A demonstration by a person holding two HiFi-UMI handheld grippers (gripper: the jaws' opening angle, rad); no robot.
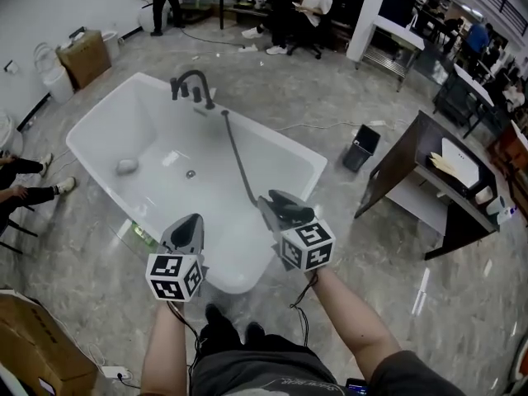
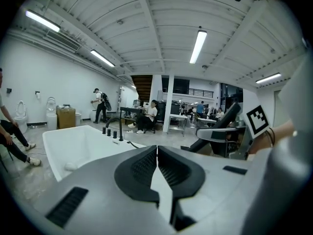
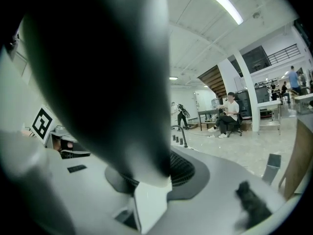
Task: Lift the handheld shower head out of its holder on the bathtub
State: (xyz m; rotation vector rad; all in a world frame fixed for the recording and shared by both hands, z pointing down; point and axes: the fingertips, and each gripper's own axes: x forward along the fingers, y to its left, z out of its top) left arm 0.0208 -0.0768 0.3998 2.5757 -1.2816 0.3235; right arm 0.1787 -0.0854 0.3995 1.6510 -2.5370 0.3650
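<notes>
The white bathtub [image 1: 148, 130] stretches away from me, with a black faucet [image 1: 191, 85] at its far end. From there a dark hose [image 1: 238, 159] runs along the tub's right rim to the black shower head [image 1: 289, 210]. My right gripper [image 1: 276, 200] is shut on the shower head above the tub's near right corner. In the right gripper view the shower head [image 3: 98, 82] is a dark blur over the jaws. My left gripper [image 1: 190, 221] is shut and empty over the near rim; in its own view its pads [image 2: 146, 168] meet.
A small grey object [image 1: 126, 166] lies in the tub near the drain. A black bin [image 1: 361, 147] and a dark desk [image 1: 429, 180] stand to the right. Cardboard boxes [image 1: 82, 56] and white bins are at the far left; a seated person's legs [image 1: 25, 190] reach in from the left.
</notes>
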